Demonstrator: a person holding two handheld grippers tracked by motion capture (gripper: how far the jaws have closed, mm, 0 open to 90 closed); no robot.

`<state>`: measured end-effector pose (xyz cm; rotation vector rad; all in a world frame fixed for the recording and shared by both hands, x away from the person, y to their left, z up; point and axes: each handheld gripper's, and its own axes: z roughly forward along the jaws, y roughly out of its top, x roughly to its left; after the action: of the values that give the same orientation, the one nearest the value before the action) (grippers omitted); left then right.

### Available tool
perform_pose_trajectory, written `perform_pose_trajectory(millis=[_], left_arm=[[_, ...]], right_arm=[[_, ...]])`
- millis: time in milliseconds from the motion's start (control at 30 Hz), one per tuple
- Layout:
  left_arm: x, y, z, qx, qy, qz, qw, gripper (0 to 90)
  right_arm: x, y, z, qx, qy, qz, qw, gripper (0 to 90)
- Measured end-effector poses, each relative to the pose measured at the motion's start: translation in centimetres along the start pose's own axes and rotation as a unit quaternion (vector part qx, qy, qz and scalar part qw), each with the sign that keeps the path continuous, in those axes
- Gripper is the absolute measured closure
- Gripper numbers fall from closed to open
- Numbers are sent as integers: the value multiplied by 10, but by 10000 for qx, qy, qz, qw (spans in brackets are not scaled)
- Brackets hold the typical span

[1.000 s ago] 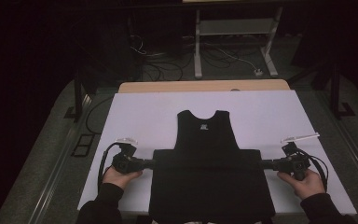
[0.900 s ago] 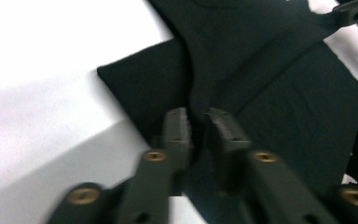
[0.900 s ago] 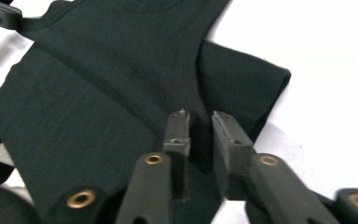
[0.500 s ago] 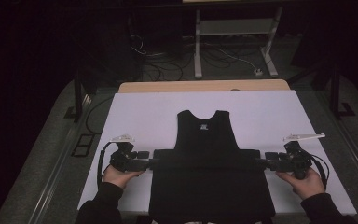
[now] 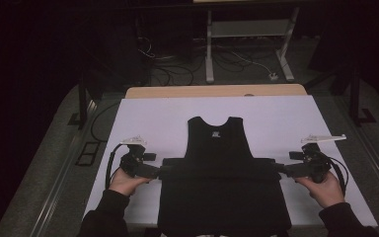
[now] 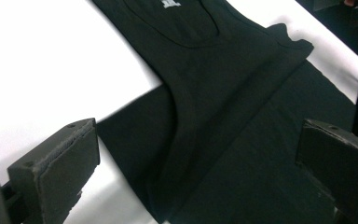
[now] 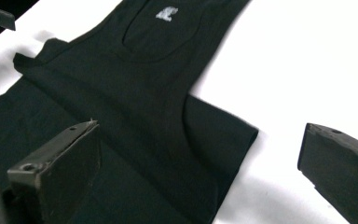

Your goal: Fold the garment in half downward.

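- The left gripper (image 5: 160,172) is seen at the left edge of the black shirt (image 5: 222,192) in the high view; it is held by the left hand (image 5: 126,181), low on the left side of the table.
- Its jaws are spread wide and have just been opening. In the left gripper view nothing is pressed by the pads; the left edge of the shirt (image 6: 223,116) lies between them, flat on the white cover (image 6: 42,70).
- The right gripper (image 5: 280,169) is seen at the right edge of the shirt, held by the right hand (image 5: 323,190).
- Its jaws are also spread wide and have just been opening. In the right gripper view the shirt (image 7: 121,107) lies under and between the jaws, and it is not gripped.
- The shirt is placed in the middle of the near half of the white cover (image 5: 276,118), with its neck turned to the far side.
- A folded band of cloth is laid across the shirt from one gripper to the other, and the narrower upper part with the neck opening lies beyond it.
- A small white label (image 7: 167,13) is seen just under the neck opening.
- The lower part of the shirt reaches the near edge of the table.
- A bare wooden strip (image 5: 217,91) of the table is seen past the far edge of the cover.
- A grey plate (image 5: 323,138) is carried on top of the right gripper.
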<state>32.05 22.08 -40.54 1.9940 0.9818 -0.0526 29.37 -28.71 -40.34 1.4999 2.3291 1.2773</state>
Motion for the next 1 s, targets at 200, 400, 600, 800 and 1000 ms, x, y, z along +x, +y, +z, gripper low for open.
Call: perform_pose_trajectory(millis=[200,400,600,800,1000], left_arm=[[1,9,-2,1,91,126,9999,0],[3,17,-4,52,190,156,9997,0],[3,27,-6,52,250,234,9994,0],[3,39,-4,136,280,349,9989,0],[5,51,-1,184,266,363,9988,0]], right_arm=[[-2,7,-1,-26,16,-80,10000,0],[-4,15,-3,-86,-2,-69,9999,0],[-5,28,-5,-146,2,-138,9998,0],[-7,38,-6,-200,65,-125,9997,0],[-5,48,-6,-165,85,-220,9996,0]])
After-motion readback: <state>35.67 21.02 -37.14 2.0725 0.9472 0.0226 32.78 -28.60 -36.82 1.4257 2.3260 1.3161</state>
